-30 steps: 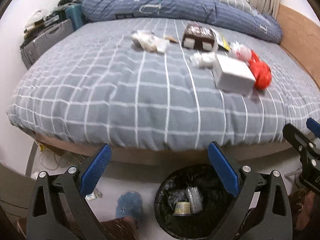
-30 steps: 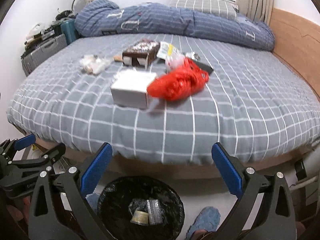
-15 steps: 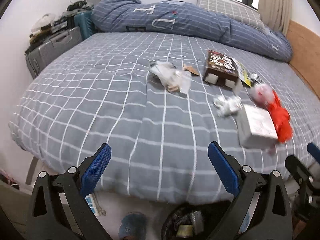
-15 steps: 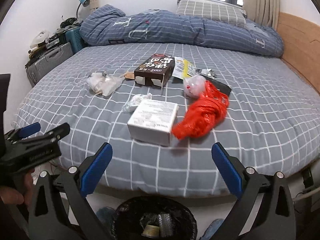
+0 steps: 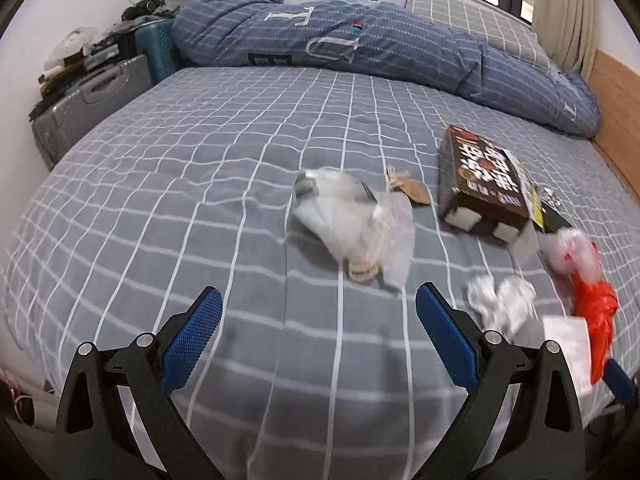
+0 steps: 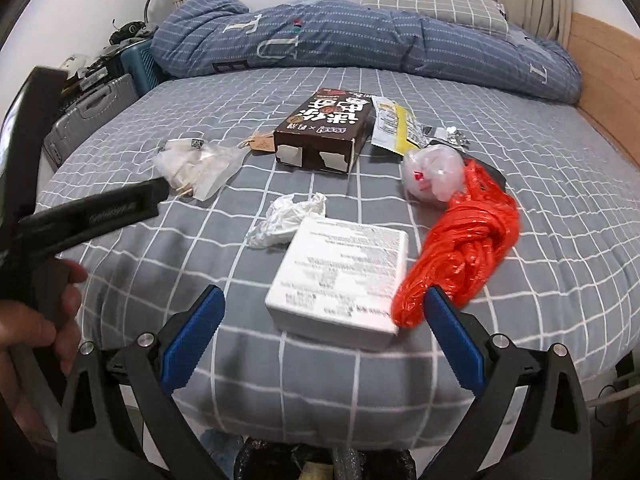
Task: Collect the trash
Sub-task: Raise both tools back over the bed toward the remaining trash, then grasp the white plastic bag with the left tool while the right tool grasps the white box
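Your left gripper (image 5: 318,336) and right gripper (image 6: 324,332) both hung wide open and empty over the near edge of the bed (image 5: 200,184), with bare sheet to the left. Since 1 second earlier both had risen from the bin (image 6: 320,464). The white box (image 6: 340,276) lay just beyond your right jaws, the clear wrapper (image 5: 356,224) beyond your left.
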